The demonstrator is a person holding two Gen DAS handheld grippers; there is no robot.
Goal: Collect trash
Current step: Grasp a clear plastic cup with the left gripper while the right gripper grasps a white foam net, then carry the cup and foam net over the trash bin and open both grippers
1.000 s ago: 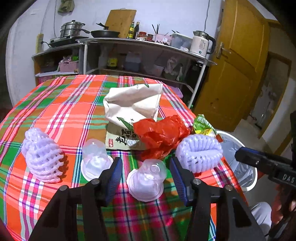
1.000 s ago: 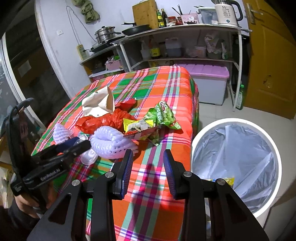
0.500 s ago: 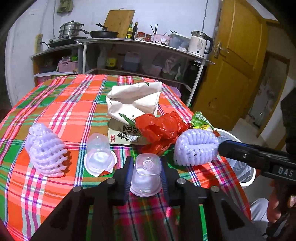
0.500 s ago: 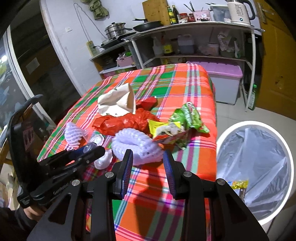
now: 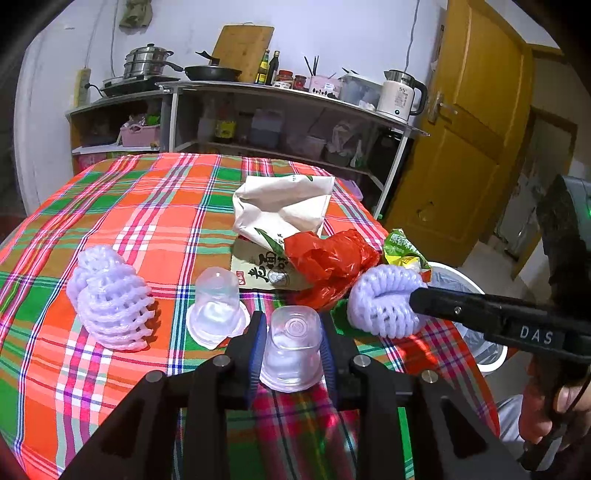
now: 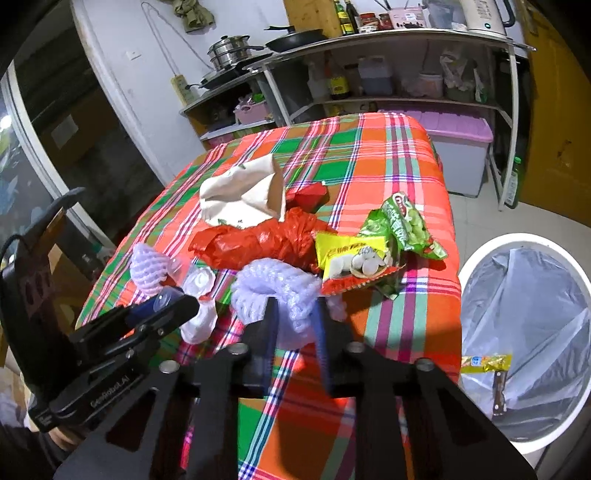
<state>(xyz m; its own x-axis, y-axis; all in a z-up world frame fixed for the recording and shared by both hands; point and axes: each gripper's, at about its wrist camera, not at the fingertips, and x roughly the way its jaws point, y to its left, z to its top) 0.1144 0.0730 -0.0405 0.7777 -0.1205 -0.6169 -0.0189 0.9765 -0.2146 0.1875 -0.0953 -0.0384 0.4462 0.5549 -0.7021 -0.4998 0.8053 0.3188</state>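
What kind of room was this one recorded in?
Most likely a home kitchen or kitchen-dining room. Open metal shelving along the wall holds a steamer pot, frying pan, sauce bottles and an electric kettle. In front stands a table with a plaid cloth, with a lined bin beside it.

I'm seeing a small kitchen with white walls [image 5: 332, 33]. A metal shelf rack [image 5: 295, 110] stands behind the table [image 5: 159, 206], which has a plaid cloth in orange, green and red. An electric kettle [image 5: 400, 96], a frying pan [image 5: 212, 72], a stacked steamer pot [image 5: 146, 64] and a wooden cutting board [image 5: 242, 46] sit on top of the rack. A yellow wooden door [image 5: 476, 129] is at the right. The floor [image 6: 476, 218] is pale tile. A lidded storage bin [image 6: 458, 146] sits under the rack.
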